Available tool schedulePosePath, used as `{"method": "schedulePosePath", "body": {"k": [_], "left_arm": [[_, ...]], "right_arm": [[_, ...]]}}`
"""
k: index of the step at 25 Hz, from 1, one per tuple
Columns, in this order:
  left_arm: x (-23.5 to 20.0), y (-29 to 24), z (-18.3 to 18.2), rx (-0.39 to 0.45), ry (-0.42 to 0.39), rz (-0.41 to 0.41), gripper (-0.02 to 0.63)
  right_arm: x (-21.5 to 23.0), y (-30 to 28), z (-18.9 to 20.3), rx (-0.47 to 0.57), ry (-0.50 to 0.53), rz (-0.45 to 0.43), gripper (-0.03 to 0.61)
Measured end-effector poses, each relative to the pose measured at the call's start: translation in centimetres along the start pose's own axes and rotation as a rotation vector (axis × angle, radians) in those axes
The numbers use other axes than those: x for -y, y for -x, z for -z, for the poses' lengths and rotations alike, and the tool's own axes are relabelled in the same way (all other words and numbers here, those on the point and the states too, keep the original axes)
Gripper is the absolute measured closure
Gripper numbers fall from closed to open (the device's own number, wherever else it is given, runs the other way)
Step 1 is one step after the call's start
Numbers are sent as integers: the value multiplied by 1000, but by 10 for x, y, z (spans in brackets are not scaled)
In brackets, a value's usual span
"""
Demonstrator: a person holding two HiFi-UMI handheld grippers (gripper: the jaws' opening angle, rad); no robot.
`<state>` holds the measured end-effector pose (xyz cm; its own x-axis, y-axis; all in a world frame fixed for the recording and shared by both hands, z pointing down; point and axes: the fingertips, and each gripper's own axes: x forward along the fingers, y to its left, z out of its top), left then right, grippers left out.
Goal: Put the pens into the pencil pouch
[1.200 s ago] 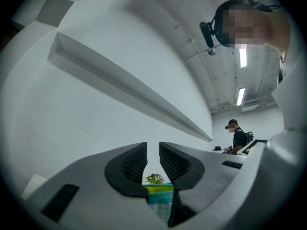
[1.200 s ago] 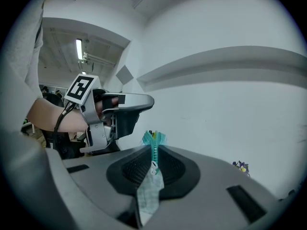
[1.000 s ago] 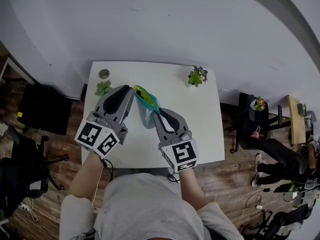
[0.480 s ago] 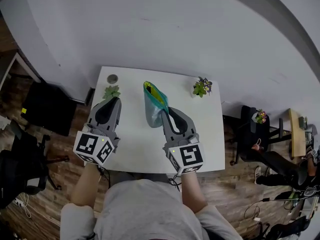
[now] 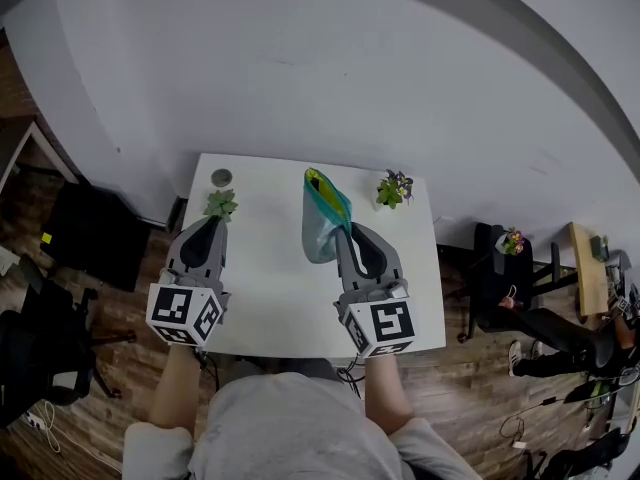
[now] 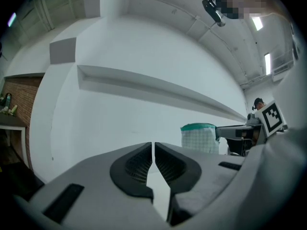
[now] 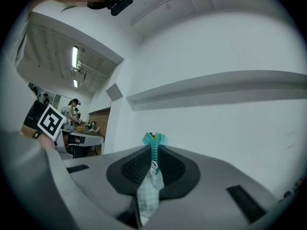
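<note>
Left claw (image 5: 211,224): jaws brought almost together, nothing seen between them; held over the left part of the table (image 5: 270,298), well apart from the pouch.
Pencil pouch (image 5: 320,223): mesh body, teal zip, held upright at table centre with its mouth open at the top. Whether its base rests on the table cannot be told.
Right claw (image 5: 344,230): clamped on the zip edge of the pouch.

Progress: something yellow-green is seen inside the pouch mouth, taken to be pens. No loose pens are seen on the table. Loading is judged finished or nearly so; zipping may be left.

Surface: white table, with a small round object (image 5: 221,176) and a small green plant (image 5: 220,205) at back left and a flowering plant (image 5: 394,187) at back right.
Room: black cabinet (image 5: 90,233) at left, white wall (image 5: 300,68) behind, wooden floor (image 5: 135,298), dark chair (image 5: 495,268) at right.
</note>
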<state>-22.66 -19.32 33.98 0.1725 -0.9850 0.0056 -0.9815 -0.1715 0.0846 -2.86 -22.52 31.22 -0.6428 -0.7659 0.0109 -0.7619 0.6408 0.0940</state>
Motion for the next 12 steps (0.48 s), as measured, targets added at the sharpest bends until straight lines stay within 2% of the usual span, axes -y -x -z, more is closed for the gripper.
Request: {"method": "schedulePosePath", "body": {"k": [12], "left_arm": [[15,6,-18,15,-70,24,574]], "right_arm": [[19,26,-9,38,-12,107,520]]}}
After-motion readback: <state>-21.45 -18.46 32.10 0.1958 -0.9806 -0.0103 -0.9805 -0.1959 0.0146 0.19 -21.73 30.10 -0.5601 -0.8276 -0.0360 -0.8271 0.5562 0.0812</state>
